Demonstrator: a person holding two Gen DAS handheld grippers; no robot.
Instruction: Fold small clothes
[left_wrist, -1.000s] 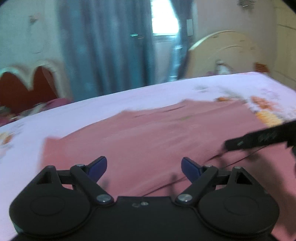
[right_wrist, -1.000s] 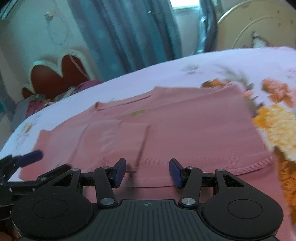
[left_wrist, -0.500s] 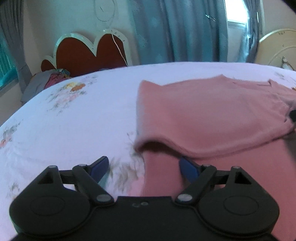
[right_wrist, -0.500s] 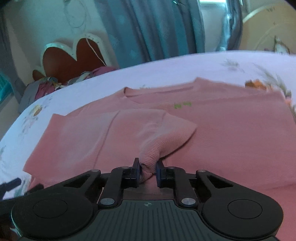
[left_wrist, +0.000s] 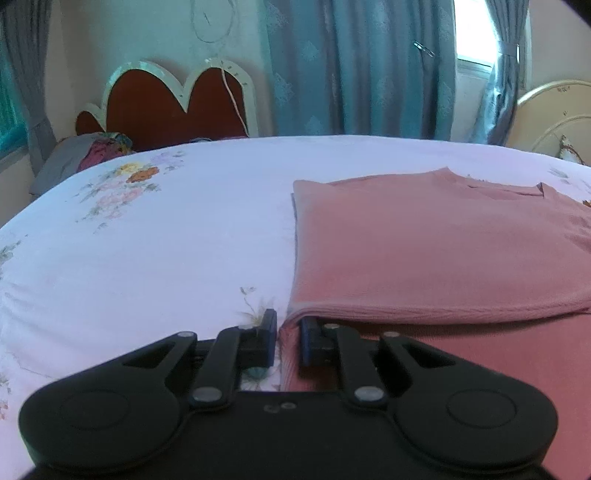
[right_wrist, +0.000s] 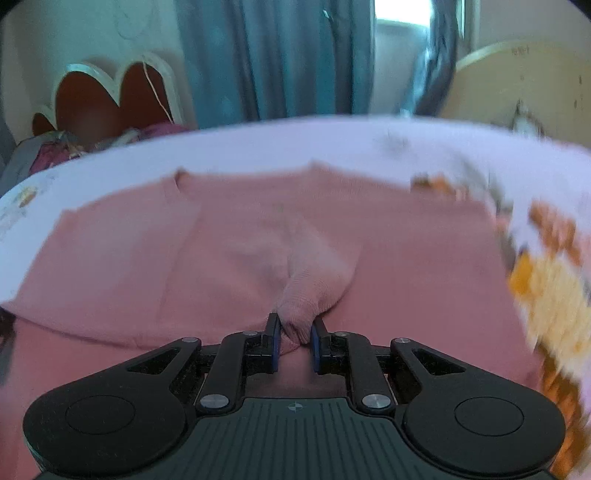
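Claws (left_wrist: 288, 341) (right_wrist: 293, 341) apparently clamping pink top (right_wrist: 258, 236), neckline away.

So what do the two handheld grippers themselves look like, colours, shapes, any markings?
Both are matte black with two round lobes and silver pivot screws on angular linkage arms. The left gripper has dark blue finger pads and a smooth body with a tiny mark at its centre. The right gripper has blue pads too, a ribbed body and a small crosshair mark. No cables or sleeves are visible.

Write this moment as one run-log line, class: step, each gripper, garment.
step: folding | left gripper: shut on shirt corner | right gripper: shut on sleeve | shirt: flat on bed
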